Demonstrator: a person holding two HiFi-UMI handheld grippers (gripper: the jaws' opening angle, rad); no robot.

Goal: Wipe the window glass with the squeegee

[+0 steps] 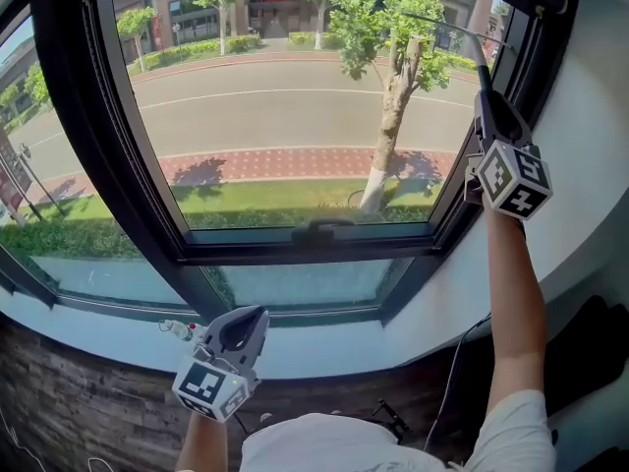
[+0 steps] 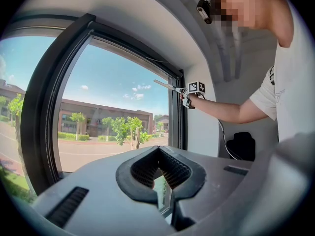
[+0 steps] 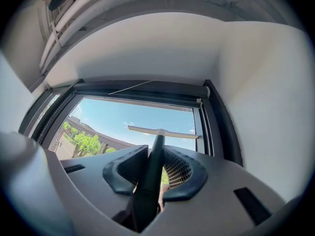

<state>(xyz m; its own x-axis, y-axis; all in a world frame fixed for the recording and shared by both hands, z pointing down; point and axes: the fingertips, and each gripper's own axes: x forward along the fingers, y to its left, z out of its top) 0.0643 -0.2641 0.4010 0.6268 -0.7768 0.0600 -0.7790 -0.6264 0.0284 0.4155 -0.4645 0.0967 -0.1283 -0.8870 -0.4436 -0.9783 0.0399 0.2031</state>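
Note:
The window glass (image 1: pixel 275 126) sits in a black frame and looks out on a street with trees. My right gripper (image 1: pixel 488 116) is raised at the pane's upper right and is shut on the squeegee's dark handle (image 1: pixel 483 79). The thin blade (image 1: pixel 447 24) lies across the top right corner of the glass. In the right gripper view the handle (image 3: pixel 152 171) runs up between the pads to the pale blade (image 3: pixel 162 132) on the glass (image 3: pixel 113 119). My left gripper (image 1: pixel 241 327) hangs low below the sill, shut and holding nothing. The left gripper view shows the squeegee (image 2: pixel 165 85) far off.
A black window handle (image 1: pixel 322 229) sits on the lower frame, above a lower glass pane (image 1: pixel 295 283). A curved white sill (image 1: pixel 423 313) runs beneath. A thin cable (image 1: pixel 452 382) hangs at the right beside a black object (image 1: pixel 590 352). Dark wood floor (image 1: pixel 79 401) lies below.

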